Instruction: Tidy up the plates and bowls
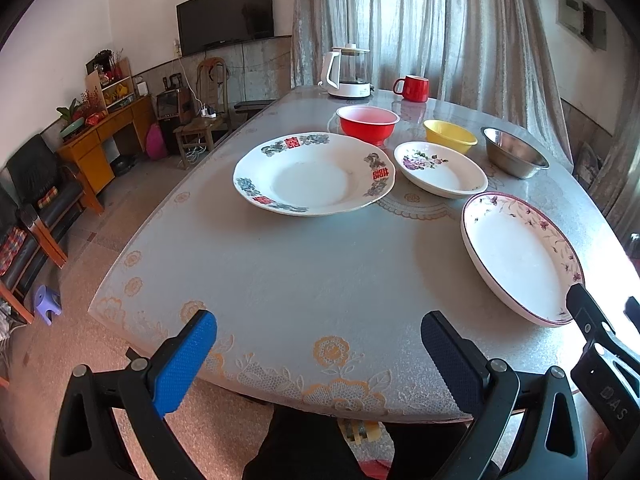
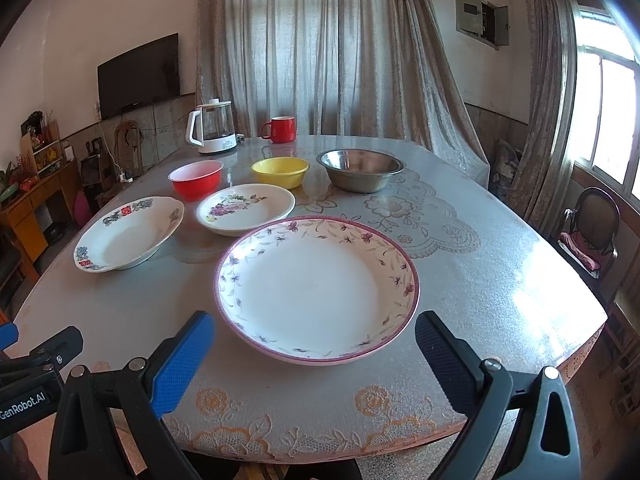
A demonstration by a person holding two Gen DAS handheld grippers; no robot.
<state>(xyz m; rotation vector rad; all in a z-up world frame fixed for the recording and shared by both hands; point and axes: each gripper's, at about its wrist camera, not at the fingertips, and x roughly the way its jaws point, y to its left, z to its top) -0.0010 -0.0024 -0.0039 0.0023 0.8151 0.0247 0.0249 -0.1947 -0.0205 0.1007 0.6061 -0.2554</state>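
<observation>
Three plates lie on the table [image 1: 280,280]: a pink-rimmed floral plate [image 2: 316,288] [image 1: 520,256] nearest, a small plate with a purple flower [image 2: 246,210] [image 1: 440,170], and a plate with red characters [image 1: 314,174] [image 2: 128,234]. Behind them stand a red bowl [image 1: 368,122] [image 2: 197,180], a yellow bowl [image 1: 450,134] [image 2: 280,171] and a steel bowl [image 1: 514,152] [image 2: 362,168]. My left gripper [image 1: 316,360] is open over the table's near edge, holding nothing. My right gripper [image 2: 314,358] is open just short of the pink-rimmed plate's near rim.
A white kettle [image 1: 348,74] and a red mug [image 1: 412,88] stand at the table's far end by the curtain. Chairs, a wooden desk and a purple stool [image 1: 46,304] are on the floor to the left. A chair [image 2: 592,232] stands to the right.
</observation>
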